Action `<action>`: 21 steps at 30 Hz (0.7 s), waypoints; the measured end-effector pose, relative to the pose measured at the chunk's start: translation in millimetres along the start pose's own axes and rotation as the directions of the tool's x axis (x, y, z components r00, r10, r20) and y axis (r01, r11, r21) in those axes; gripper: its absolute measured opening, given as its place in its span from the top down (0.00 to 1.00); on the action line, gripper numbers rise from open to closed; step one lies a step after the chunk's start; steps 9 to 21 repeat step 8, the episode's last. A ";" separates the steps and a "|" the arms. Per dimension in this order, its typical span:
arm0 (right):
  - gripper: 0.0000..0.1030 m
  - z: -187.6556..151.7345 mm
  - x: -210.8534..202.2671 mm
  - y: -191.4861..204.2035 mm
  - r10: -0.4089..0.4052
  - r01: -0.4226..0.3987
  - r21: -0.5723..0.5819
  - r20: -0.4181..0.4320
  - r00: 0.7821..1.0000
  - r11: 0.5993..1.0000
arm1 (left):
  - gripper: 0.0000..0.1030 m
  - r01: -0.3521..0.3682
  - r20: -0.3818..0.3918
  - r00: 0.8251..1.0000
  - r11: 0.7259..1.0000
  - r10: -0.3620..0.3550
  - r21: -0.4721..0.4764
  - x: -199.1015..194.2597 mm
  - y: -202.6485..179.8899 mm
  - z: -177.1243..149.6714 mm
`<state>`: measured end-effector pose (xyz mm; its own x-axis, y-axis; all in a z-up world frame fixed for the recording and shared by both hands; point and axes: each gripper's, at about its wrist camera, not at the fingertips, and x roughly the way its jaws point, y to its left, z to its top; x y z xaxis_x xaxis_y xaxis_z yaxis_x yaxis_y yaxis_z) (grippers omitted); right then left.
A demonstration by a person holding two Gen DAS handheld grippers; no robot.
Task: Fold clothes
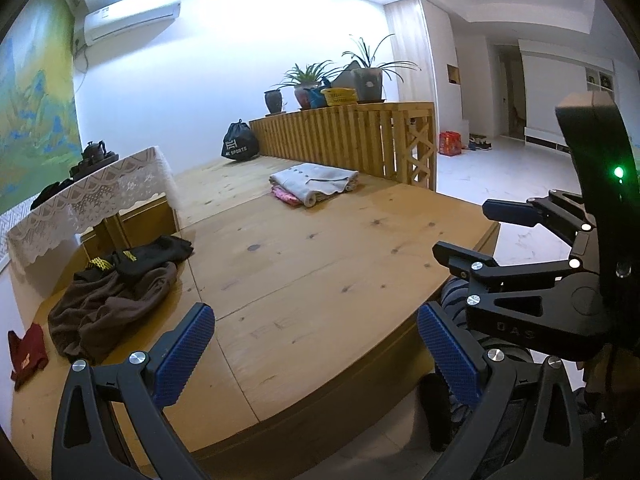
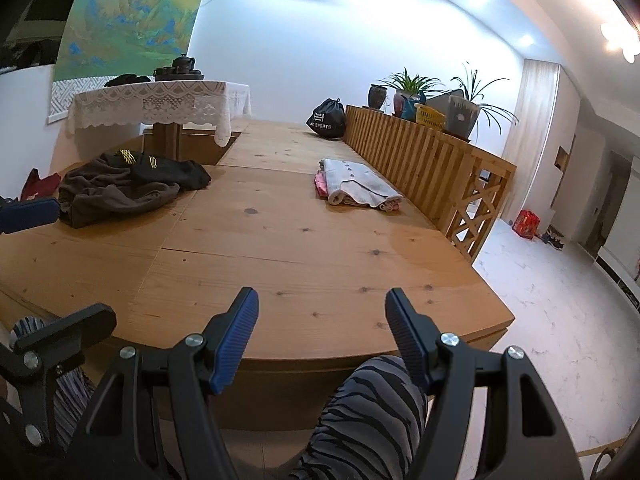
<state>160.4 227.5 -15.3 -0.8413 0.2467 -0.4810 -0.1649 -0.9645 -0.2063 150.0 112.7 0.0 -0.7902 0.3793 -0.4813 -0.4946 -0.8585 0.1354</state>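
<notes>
A black drawstring bag (image 2: 327,117) sits against the slatted wooden railing (image 2: 420,156), whose top carries potted plants (image 1: 362,68) and a yellow basket (image 1: 339,96). A lace cloth (image 2: 160,102) drapes a small table bearing a dark tea set (image 2: 180,67). An air conditioner (image 1: 132,12) hangs on the white wall beside a landscape mural (image 2: 136,12).

Blue ribbed pads (image 2: 234,344) lined each black claw, the table (image 2: 280,248) was knotty honey pine, the crumpled garment (image 2: 116,194) brown, the folded one (image 2: 360,186) pale grey over pink
</notes>
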 end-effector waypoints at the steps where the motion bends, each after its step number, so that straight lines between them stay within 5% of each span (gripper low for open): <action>1: 0.37 -0.1 0.5 -0.4 -0.001 0.001 -0.001 -0.001 1.000 1.000 | 0.00 -0.002 0.001 1.000 1.000 0.002 0.000 0.0 -0.6 0.2; 21: 0.37 0.1 -0.1 4.4 0.006 -0.006 -0.023 0.022 1.000 1.000 | 0.01 -0.054 0.024 0.998 0.999 0.054 0.005 -1.5 3.8 0.2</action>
